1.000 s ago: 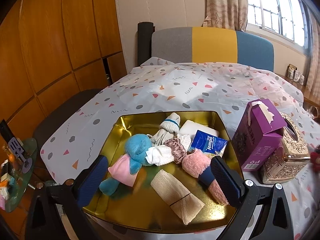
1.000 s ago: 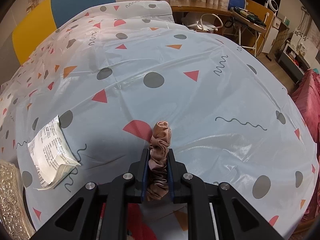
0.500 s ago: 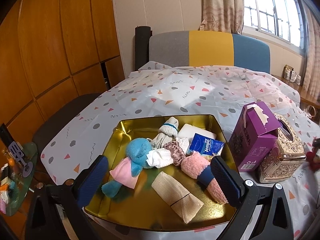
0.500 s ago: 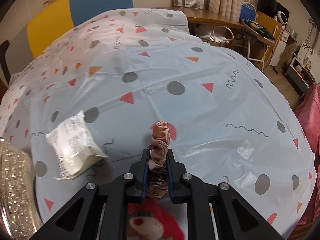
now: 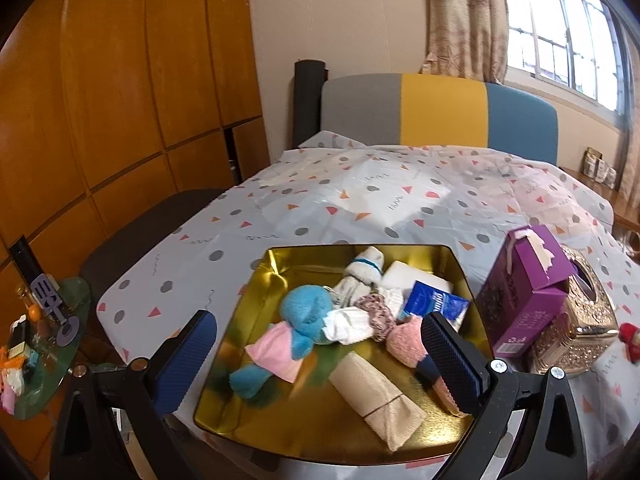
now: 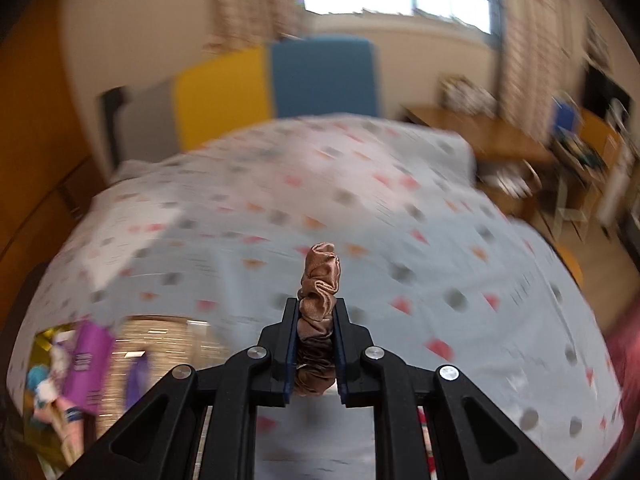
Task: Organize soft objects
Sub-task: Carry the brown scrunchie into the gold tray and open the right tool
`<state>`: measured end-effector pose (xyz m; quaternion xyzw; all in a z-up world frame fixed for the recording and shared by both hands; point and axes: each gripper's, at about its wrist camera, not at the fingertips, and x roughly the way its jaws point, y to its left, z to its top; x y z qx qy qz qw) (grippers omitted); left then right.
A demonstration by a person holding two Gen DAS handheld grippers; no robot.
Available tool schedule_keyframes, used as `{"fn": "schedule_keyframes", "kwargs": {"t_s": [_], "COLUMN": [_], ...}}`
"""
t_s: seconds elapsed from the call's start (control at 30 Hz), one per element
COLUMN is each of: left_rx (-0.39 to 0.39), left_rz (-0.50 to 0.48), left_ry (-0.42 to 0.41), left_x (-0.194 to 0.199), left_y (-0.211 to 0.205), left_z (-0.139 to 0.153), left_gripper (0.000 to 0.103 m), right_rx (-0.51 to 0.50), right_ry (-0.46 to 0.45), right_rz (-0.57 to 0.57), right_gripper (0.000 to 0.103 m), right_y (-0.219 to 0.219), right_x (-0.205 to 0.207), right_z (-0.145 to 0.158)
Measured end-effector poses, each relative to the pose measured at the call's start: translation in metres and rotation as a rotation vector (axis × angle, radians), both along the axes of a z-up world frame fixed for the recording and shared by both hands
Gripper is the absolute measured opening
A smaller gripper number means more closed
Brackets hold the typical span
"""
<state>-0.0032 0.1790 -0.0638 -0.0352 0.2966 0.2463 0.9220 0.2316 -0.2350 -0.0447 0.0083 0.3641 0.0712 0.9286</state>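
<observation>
My right gripper (image 6: 317,312) is shut on a brown satin scrunchie (image 6: 320,280), held up in the air above the table. The right wrist view is blurred by motion. A gold tray (image 5: 280,268) sits near the table's front edge in the left wrist view. It holds a blue plush toy (image 5: 304,312), a beige rolled cloth (image 5: 376,396), a pink sock (image 5: 404,344), white socks (image 5: 348,320), a mauve scrunchie (image 5: 376,312) and a blue tissue pack (image 5: 434,304). My left gripper (image 5: 320,336) hovers open over the tray's near side, with nothing between its fingers.
A purple box (image 5: 524,288) and an ornate gold tissue box (image 5: 580,320) stand right of the tray. A small red toy (image 5: 632,340) lies at the far right. A grey, yellow and blue chair back (image 5: 440,112) is behind the patterned tablecloth (image 5: 400,200).
My right gripper has risen with the scrunchie and swung left, bringing the purple box and tray into its view. The left gripper has drawn back slightly from the tray.
</observation>
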Motion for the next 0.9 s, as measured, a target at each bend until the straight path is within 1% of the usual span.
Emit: {"fn": "schedule_keyframes", "kwargs": {"t_s": [0.1, 0.13, 0.17, 0.23, 0.27, 0.33, 0.43, 0.53, 0.57, 0.67, 0.73, 0.9], "left_rx": [0.006, 0.006, 0.004, 0.002, 0.002, -0.005, -0.012, -0.030, -0.036, -0.053, -0.069, -0.100], "left_rz": [0.018, 0.025, 0.030, 0.041, 0.045, 0.056, 0.076, 0.100, 0.111, 0.147, 0.169, 0.200], "left_ry": [-0.009, -0.011, -0.014, -0.017, -0.020, -0.027, -0.031, -0.024, -0.016, 0.006, 0.018, 0.022], "left_x": [-0.005, -0.007, -0.009, -0.011, -0.013, -0.017, -0.021, -0.024, -0.025, -0.029, -0.031, -0.037], "left_y": [0.006, 0.008, 0.010, 0.014, 0.015, 0.020, 0.028, 0.039, 0.044, 0.060, 0.069, 0.084], "left_z": [0.003, 0.003, 0.003, 0.004, 0.004, 0.005, 0.003, -0.002, -0.005, -0.015, -0.022, -0.029], "left_gripper": [0.103, 0.103, 0.103, 0.103, 0.103, 0.103, 0.103, 0.103, 0.103, 0.103, 0.103, 0.103], "right_rx": [-0.014, -0.018, -0.022, -0.027, -0.025, -0.036, -0.062, -0.075, -0.074, -0.081, -0.070, -0.078], "right_ry": [-0.049, -0.064, -0.071, -0.077, -0.068, -0.050, 0.020, 0.098, 0.145, 0.245, 0.296, 0.388], "right_rz": [0.148, 0.213, 0.251, 0.352, 0.413, 0.497, 0.626, 0.703, 0.732, 0.769, 0.774, 0.781], "right_gripper": [0.014, 0.014, 0.014, 0.014, 0.014, 0.014, 0.014, 0.014, 0.014, 0.014, 0.014, 0.016], "right_y": [0.055, 0.078, 0.093, 0.131, 0.154, 0.187, 0.244, 0.282, 0.295, 0.321, 0.334, 0.358], "right_x": [-0.017, -0.025, -0.031, -0.044, -0.051, -0.062, -0.079, -0.090, -0.096, -0.104, -0.106, -0.106], "right_z": [0.018, 0.023, 0.025, 0.026, 0.023, 0.015, -0.011, -0.039, -0.053, -0.086, -0.102, -0.142]}}
